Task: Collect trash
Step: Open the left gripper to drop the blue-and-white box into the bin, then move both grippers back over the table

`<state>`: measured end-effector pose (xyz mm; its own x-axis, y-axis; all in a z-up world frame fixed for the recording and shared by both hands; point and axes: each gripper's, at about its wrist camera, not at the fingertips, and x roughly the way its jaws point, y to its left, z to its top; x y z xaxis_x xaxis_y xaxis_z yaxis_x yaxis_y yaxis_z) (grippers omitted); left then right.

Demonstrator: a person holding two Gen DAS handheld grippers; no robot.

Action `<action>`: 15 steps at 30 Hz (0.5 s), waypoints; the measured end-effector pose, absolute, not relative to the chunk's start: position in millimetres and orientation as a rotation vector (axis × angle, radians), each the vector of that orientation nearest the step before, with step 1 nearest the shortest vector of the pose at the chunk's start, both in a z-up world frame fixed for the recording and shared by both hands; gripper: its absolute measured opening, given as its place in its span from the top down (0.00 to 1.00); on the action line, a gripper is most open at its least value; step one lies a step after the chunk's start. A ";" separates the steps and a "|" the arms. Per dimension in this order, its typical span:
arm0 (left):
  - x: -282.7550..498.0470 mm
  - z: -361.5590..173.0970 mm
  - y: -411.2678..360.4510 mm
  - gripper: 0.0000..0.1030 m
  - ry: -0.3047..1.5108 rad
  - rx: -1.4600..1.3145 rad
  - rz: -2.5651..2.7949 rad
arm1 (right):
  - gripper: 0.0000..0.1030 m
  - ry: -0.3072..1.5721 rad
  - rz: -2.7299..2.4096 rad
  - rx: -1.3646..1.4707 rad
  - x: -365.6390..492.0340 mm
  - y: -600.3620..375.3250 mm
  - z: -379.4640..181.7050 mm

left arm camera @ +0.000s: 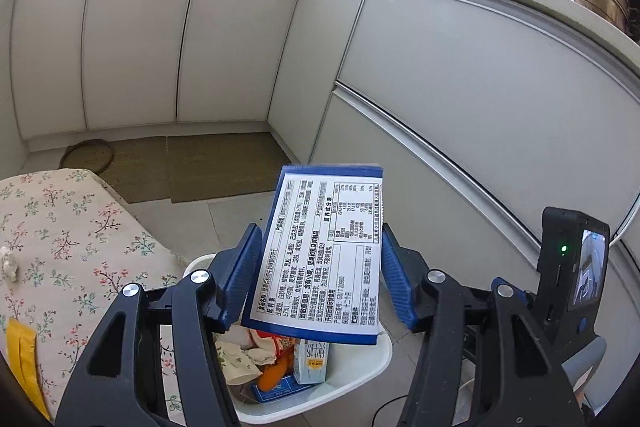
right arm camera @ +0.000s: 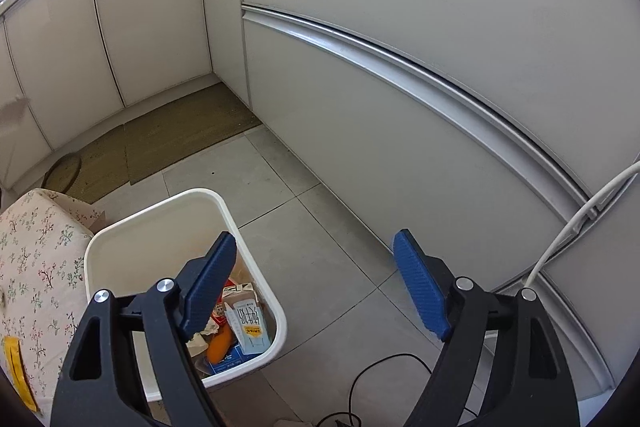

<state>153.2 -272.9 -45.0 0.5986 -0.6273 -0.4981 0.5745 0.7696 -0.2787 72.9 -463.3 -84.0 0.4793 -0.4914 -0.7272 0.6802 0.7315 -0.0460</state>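
Observation:
In the left wrist view my left gripper (left arm camera: 318,247) stands over the white trash bin (left arm camera: 360,371). A blue-edged flat box with a white printed label (left arm camera: 320,255) sits between its blue pads. The left pad (left arm camera: 244,275) touches the box; a narrow gap shows at the right pad (left arm camera: 396,283). The bin holds a milk carton (left arm camera: 312,361), an orange wrapper and crumpled paper. In the right wrist view my right gripper (right arm camera: 316,287) is open and empty, above the floor beside the bin (right arm camera: 160,223).
A table with a floral cloth (left arm camera: 60,247) stands left of the bin, with a yellow packet (left arm camera: 24,367) and a crumpled tissue (left arm camera: 9,263) on it. White cabinets (left arm camera: 460,99) run behind and to the right. A black cable (right arm camera: 380,367) lies on the tiled floor.

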 end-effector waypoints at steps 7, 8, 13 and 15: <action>152.5 -50.3 -273.1 0.25 0.614 -0.083 -0.682 | 0.21 0.782 -0.730 0.269 73.3 -465.5 -81.1; 152.8 -51.1 -272.5 0.25 0.618 -0.080 -0.677 | 0.21 0.779 -0.727 0.270 72.3 -464.9 -80.3; 154.2 -53.5 -266.1 0.21 0.639 -0.073 -0.636 | 0.19 0.753 -0.697 0.273 73.2 -454.8 -72.7; 155.4 -53.2 -260.0 0.20 0.645 -0.070 -0.614 | 0.17 0.745 -0.681 0.270 75.3 -447.2 -70.3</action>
<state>155.4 -260.0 -53.2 0.6289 -0.5566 -0.5428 0.5144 0.8214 -0.2464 75.3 -447.2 -70.3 0.5357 -0.4719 -0.7003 0.6552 0.7554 -0.0078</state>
